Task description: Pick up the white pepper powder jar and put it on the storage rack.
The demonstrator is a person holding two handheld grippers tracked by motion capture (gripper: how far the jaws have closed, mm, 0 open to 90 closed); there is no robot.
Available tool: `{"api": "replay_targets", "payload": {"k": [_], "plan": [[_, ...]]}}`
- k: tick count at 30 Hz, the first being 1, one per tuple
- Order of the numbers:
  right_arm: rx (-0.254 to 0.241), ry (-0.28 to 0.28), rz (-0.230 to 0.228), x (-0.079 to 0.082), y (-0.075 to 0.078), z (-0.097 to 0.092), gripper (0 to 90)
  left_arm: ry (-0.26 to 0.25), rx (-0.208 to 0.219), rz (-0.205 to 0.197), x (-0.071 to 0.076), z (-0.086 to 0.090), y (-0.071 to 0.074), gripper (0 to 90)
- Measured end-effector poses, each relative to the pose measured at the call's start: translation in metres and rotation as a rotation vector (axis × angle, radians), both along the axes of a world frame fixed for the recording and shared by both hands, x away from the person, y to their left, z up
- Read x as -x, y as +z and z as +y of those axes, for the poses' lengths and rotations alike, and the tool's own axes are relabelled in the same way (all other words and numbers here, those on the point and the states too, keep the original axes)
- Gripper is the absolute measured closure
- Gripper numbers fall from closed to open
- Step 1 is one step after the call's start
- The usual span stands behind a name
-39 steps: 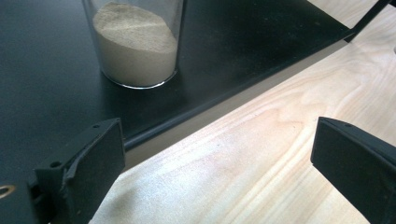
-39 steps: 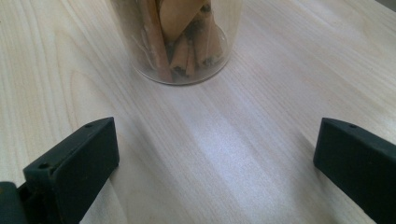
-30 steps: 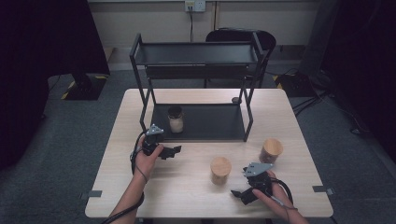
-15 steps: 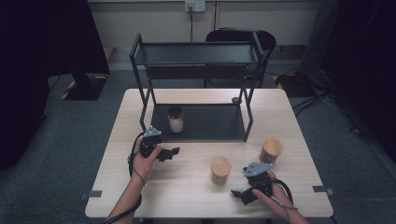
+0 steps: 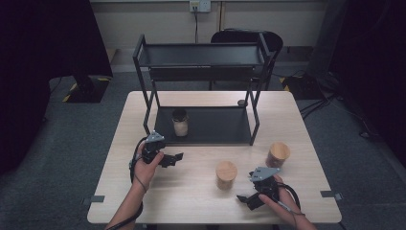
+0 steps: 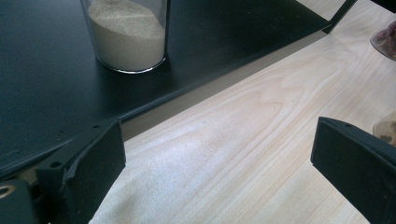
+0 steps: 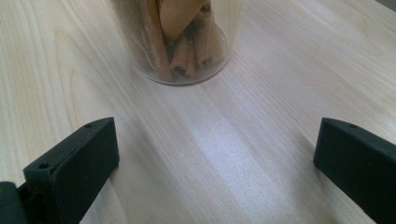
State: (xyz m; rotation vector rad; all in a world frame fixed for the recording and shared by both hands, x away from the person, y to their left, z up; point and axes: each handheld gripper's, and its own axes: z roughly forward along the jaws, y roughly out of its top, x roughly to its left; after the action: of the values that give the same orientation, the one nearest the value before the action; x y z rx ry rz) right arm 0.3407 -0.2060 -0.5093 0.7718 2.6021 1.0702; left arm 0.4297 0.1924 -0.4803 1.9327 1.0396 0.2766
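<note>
My left gripper rests open on the table in front of the black rack's lower shelf. On that shelf stands a glass jar of pale powder with a dark lid. In the left gripper view the powder jar stands ahead and to the left of the open left gripper. My right gripper lies open near the front edge. It points at a wooden-lidded jar. The right gripper view shows brown sticks inside that jar, beyond the empty right gripper.
A second wooden-lidded jar stands at the right of the table. The rack's upper shelf spans the back, with a chair behind it. A small dark knob lies by the rack's right leg.
</note>
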Motion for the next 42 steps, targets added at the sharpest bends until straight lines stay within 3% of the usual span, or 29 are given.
{"api": "replay_targets", "payload": {"k": [42], "plan": [[0.0,0.0,0.0,0.0,0.0,0.0,0.0,-0.029,0.0,0.007,0.022,0.011,-0.006,2.9]]}}
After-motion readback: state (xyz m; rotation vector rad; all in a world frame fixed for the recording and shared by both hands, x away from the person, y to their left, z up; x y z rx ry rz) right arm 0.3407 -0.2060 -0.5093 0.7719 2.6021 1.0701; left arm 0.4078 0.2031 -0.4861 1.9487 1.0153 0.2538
